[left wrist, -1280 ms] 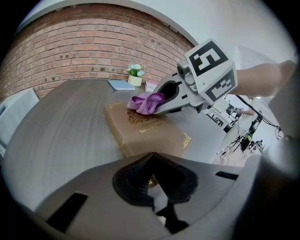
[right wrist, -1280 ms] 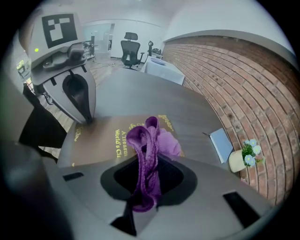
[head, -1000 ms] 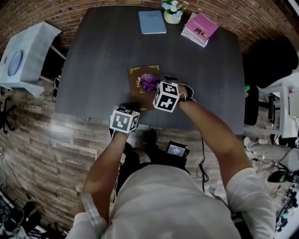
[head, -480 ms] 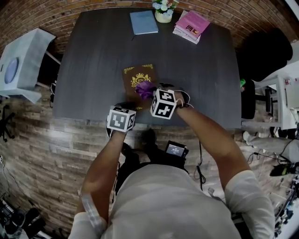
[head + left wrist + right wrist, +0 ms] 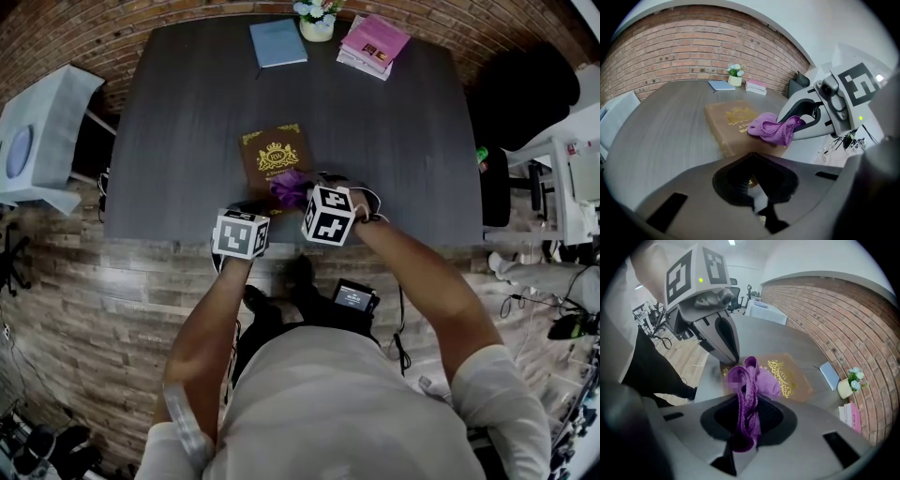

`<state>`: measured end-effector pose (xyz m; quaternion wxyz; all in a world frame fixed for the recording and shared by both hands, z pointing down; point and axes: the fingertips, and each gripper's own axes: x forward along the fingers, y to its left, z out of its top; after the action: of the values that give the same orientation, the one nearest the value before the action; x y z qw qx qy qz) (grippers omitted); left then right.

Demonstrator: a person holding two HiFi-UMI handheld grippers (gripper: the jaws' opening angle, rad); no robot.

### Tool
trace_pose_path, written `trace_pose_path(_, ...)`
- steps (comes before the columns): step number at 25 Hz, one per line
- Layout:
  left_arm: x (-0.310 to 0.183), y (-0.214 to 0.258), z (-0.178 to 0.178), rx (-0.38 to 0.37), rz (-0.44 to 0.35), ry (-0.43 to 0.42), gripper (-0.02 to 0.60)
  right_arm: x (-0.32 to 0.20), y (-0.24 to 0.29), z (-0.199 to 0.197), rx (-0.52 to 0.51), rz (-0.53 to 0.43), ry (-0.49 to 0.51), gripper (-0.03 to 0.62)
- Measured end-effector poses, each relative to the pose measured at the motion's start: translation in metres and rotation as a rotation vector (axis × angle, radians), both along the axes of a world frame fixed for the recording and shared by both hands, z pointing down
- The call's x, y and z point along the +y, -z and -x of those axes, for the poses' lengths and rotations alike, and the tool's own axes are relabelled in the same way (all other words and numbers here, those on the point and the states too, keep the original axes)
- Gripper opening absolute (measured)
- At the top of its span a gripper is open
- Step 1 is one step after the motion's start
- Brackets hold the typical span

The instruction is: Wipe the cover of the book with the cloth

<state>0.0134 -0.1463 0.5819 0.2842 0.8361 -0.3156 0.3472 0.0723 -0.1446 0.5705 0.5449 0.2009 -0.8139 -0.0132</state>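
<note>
Right gripper (image 5: 746, 423) first: its jaws are pinching a bunched fold of the purple cloth (image 5: 761, 380), part-way closed on the fabric. The loose end spills forward and down onto the brown book (image 5: 270, 155). The wad sits on the near right part of the cover, just below the gold crest, close to the edge that faces me.

Left gripper (image 5: 733, 357) now: jaws pressed together, nothing between them, tip planted at the book's near left corner, just beside the cloth. It looks to me like it is pinning the book, though I cannot tell for certain that it bears down.

So here is what matters. The book lies flat on the dark bench (image 5: 178, 112) with its long axis running away from me, the far end leaning a touch to my left. Nearly all the cover lies beyond the cloth, away from my jaws. My guess is the coming stroke goes out along that long axis, up over the crest toward the far edge. The right hand has the cloth and is the one on the cover. The left sits out of the lane at the corner.

Well apart, at the bench's far edge: a blue book (image 5: 277, 42), a pink stack (image 5: 373, 44) and a small flower pot (image 5: 317, 23), none in the way.
</note>
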Motion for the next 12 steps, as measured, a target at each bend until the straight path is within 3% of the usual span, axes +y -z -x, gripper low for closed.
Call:
trace_pose_path(7,-0.001,-0.001,0.0,-0.005,0.0,-0.015,0.008,0.018,0.0,0.0,-0.008,0.019,-0.013,0.086)
trace_pose_path(12,-0.002,-0.001,0.001,0.043,0.021,0.002,0.008,0.036,0.003,0.003,-0.03,0.07,-0.01,0.086)
